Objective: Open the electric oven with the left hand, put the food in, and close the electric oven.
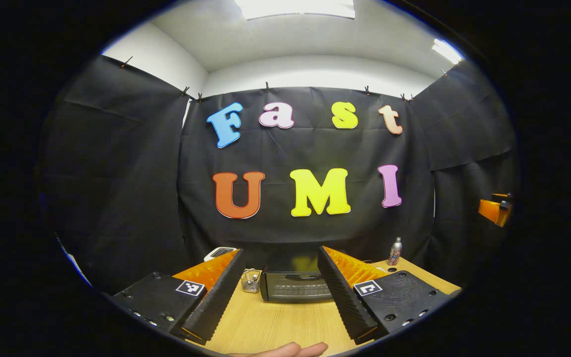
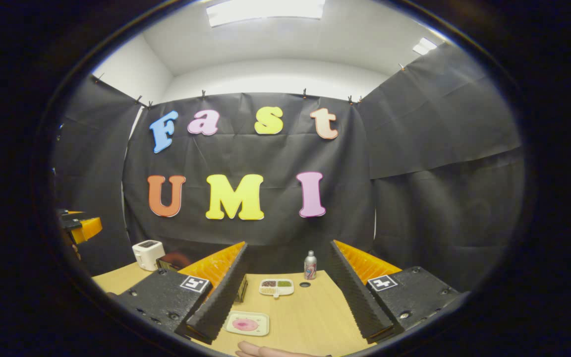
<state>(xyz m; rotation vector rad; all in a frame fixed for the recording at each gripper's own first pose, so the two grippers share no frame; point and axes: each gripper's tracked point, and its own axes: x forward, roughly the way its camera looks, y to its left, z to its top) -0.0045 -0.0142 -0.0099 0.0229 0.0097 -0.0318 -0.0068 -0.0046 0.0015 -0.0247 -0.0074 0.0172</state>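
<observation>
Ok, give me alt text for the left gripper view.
The open left gripper points across a wooden table at a closed electric oven. A small wire basket sits left of it, a can stands far right.

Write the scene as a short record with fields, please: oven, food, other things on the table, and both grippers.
oven: black oven at the back of the wooden table, door closed
food: tray with pink food near the front edge; divided tray farther back
other things: can, white toaster, wire basket
left hand-held gripper: open, holding nothing, pointing at the oven
right hand-held gripper: open, holding nothing, above the trays
</observation>
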